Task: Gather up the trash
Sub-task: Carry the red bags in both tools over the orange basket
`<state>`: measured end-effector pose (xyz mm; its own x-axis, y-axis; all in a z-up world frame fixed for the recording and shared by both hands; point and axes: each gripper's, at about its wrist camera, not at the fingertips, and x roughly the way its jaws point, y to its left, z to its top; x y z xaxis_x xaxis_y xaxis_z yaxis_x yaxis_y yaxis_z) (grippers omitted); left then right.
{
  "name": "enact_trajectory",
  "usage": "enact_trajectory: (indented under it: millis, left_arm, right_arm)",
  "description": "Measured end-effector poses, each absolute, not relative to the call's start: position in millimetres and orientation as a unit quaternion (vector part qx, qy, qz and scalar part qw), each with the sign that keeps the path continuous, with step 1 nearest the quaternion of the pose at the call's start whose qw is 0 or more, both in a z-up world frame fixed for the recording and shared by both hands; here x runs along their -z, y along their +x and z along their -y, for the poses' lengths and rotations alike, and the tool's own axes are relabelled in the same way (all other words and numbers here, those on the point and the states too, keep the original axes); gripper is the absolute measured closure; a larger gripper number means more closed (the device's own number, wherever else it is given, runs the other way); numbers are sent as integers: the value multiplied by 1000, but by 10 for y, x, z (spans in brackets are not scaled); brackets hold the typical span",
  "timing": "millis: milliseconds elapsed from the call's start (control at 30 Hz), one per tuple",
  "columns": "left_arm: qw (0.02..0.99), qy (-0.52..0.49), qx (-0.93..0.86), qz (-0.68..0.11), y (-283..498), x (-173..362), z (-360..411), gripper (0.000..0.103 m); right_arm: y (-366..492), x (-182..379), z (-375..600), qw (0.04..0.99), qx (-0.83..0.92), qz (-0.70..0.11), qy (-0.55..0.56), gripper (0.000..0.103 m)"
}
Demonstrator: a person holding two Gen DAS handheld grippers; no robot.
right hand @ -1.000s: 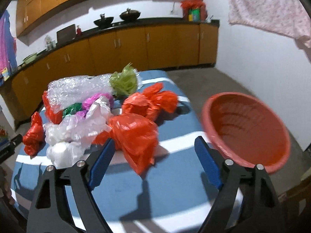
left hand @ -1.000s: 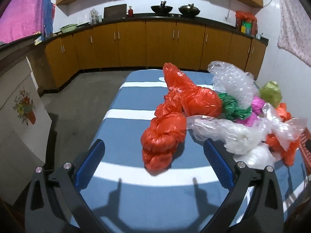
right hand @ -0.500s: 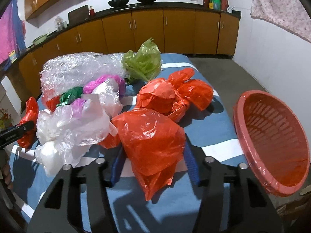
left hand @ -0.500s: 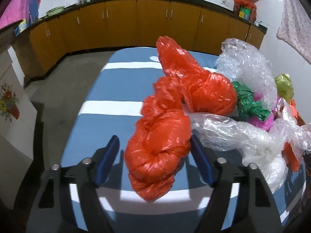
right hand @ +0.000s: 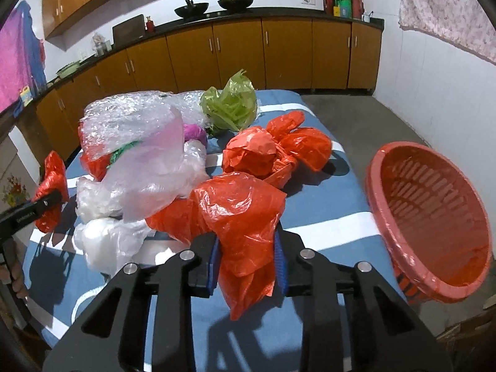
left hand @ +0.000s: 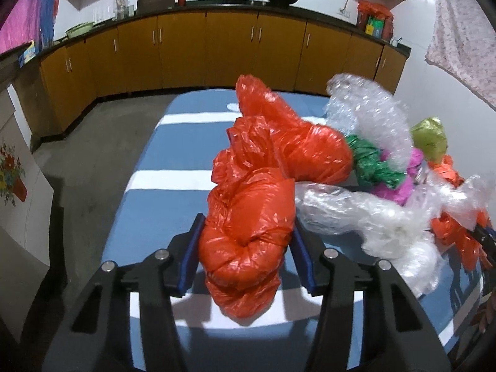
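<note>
- Both grippers are clamping trash right now: the left gripper (left hand: pixel 246 257) is squeezing a twisted red bag (left hand: pixel 248 232) at the near left of the blue striped table (left hand: pixel 148 204), and the right gripper (right hand: pixel 246 263) is pinching a loose red bag (right hand: pixel 241 214) on the side nearest the red basket (right hand: pixel 434 217).
- That basket is sitting tilted at the table's right edge, mouth facing the pile; its underside and whatever is propping it are out of sight.
- Bubble wrap (right hand: pixel 130 121) and clear film (right hand: pixel 148 183) are lying in the middle of the heap, looking almost weightless, slippery and springy, likely to slide out unless bunched thick.
- Red bags look soft and light, giving under the pads; the wadded or knotted part seems the surest hold, since a thin flap could tear or slip.
- Green (left hand: pixel 372 167) and pink (left hand: pixel 400 186) scraps are mostly buried, so their shape is hard to judge.
- Whether either held bag is clear of the table, I cannot tell.
</note>
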<state>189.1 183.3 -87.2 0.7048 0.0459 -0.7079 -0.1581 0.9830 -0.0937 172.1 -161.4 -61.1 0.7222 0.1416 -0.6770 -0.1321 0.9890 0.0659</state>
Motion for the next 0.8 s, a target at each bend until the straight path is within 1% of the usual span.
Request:
enact_trajectory:
  millis: [167,433,600,800]
  left_arm:
    - [929,-78,-40,-358,1699,707,-1779,52]
    - [943,-72,4,-324,1507,345,-1482,52]
    - [948,-60,46,-310,1474,136,-1109,52]
    - [947,-42,97,-304,1503,5,-580,52]
  right_arm:
    - [1548,518,1688,931,-70,-357,3,75]
    - [1356,314,1921,942,-48,-331,11,75]
    - [1262,205,2193,948,-13,-317,29,75]
    - [1188,147,2631,950,47,-303,61,75]
